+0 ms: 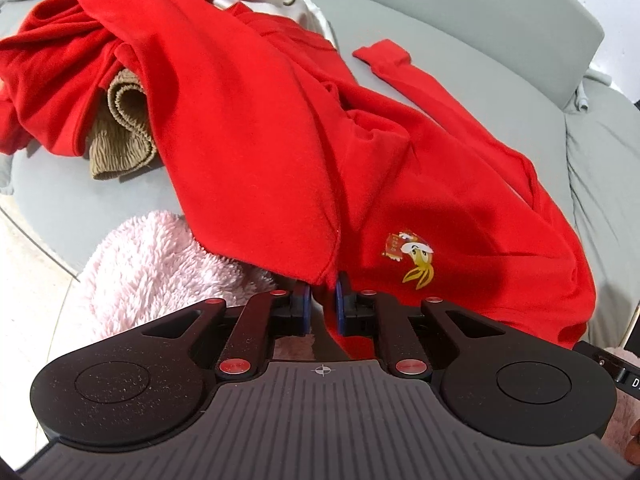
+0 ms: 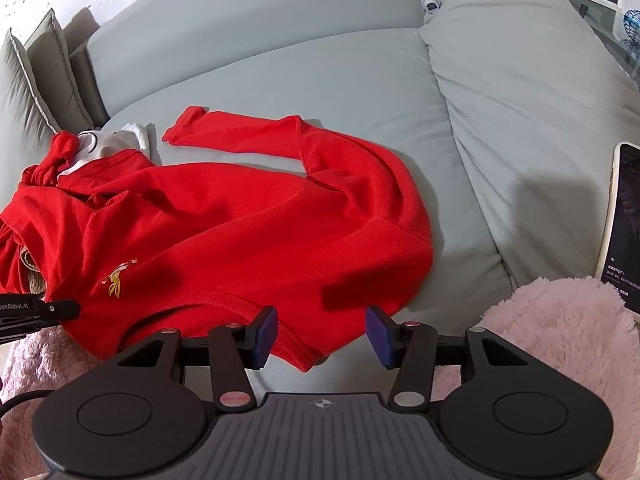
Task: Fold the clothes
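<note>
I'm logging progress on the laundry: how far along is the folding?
Early. Done: the red sweatshirt lies spread on the grey sofa, one sleeve extended. In hand: the left gripper pinches its hem; the right gripper is open at the hem corner. Left: every fold, plus the khaki garment underneath.

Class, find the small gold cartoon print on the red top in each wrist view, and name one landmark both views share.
Left wrist: gold print, lower right of centre, on the red top.
Right wrist: gold print, lower left.
Shared landmark: the outstretched red sleeve on the grey sofa.
</note>
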